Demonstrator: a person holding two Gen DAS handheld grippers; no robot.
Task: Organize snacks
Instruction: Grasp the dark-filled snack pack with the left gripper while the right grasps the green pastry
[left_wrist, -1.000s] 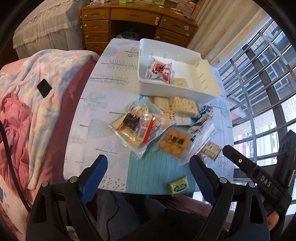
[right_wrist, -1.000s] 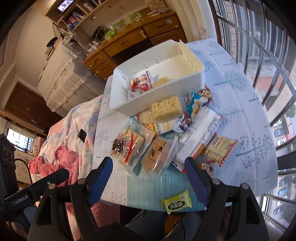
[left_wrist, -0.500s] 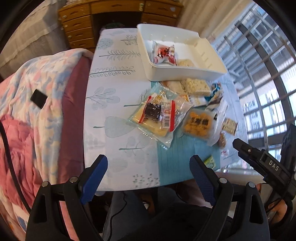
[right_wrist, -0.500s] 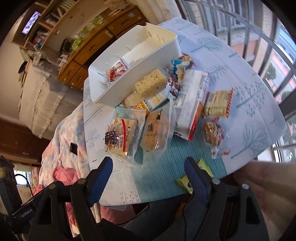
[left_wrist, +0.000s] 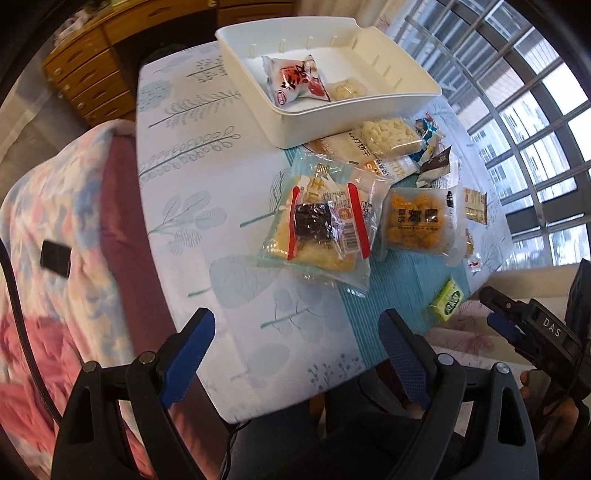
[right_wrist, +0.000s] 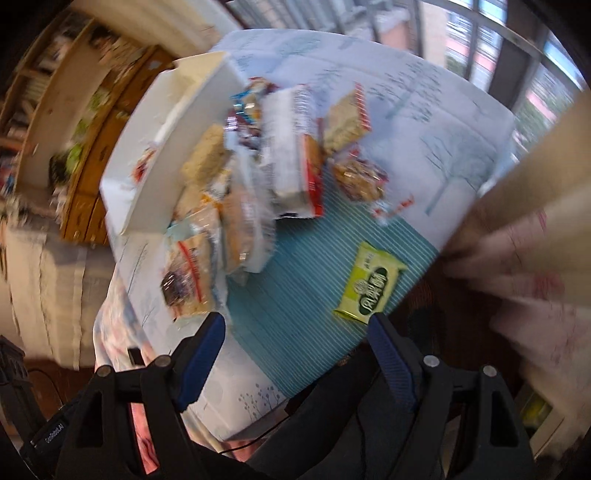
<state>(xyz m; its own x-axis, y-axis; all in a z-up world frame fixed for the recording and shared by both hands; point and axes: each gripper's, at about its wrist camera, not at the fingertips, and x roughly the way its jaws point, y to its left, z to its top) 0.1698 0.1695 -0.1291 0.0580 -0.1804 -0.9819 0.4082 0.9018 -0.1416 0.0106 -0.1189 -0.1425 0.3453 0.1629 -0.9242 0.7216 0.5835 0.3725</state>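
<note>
Window daylight; fisheye warp; right view motion-blurred.

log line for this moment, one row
phase: approach | left tool: open, empty | right tool: open, empty, near green packet | white bin: two snacks inside

White rectangular tray (left_wrist: 369, 107) stands at the 12 o'clock end of the table and holds a red-and-white packet (left_wrist: 295, 79) with a pale cracker pack (left_wrist: 347, 88) at its 3 o'clock side. Loose snacks lie in a pile just outside the tray's near wall: a clear bag with a dark block and red stripes (left_wrist: 321, 225), and at its 3 o'clock a bag of orange puffs (left_wrist: 417, 221). A small green packet (right_wrist: 371, 286) lies flat and apart at 5 o'clock, near the table edge.
</note>
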